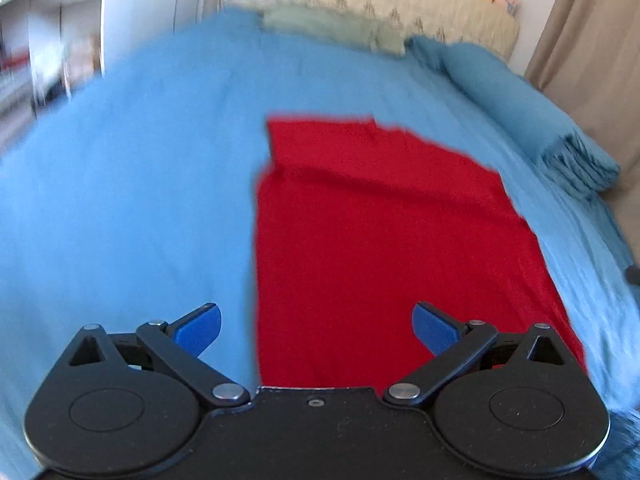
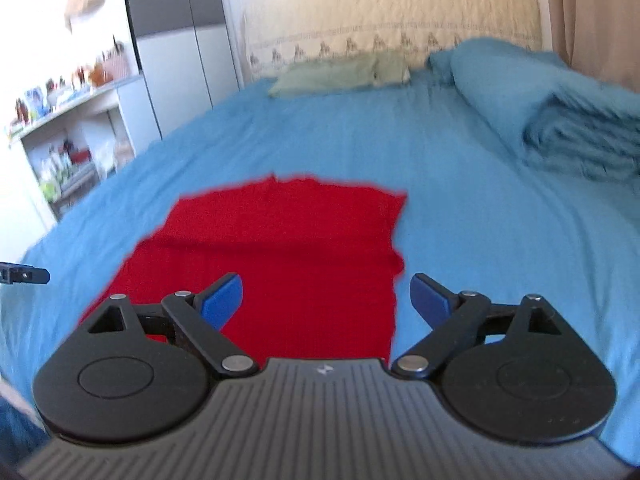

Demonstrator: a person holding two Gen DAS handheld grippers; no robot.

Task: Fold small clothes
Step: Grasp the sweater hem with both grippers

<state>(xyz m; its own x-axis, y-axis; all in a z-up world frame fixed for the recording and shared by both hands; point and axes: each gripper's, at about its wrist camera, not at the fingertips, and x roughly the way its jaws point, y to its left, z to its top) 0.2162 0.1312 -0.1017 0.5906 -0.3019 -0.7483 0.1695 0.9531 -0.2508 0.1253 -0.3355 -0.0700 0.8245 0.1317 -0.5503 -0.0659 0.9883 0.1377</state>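
A red garment [image 1: 384, 248] lies flat on the blue bed sheet [image 1: 120, 208], folded into a long rectangle with a fold line across its far part. My left gripper [image 1: 316, 330] is open and empty, held above the garment's near left edge. In the right wrist view the same red garment [image 2: 288, 256] lies ahead and to the left. My right gripper [image 2: 326, 300] is open and empty above the garment's near right edge. The tip of the left gripper [image 2: 24, 275] shows at the far left of the right wrist view.
A folded blue duvet [image 2: 560, 120] lies along the bed's right side. A green pillow [image 2: 340, 72] lies by the cream headboard [image 2: 392, 16], with plush toys on top. White shelves [image 2: 72, 132] and a wardrobe stand to the left. A beige curtain [image 1: 592, 40] hangs at the right.
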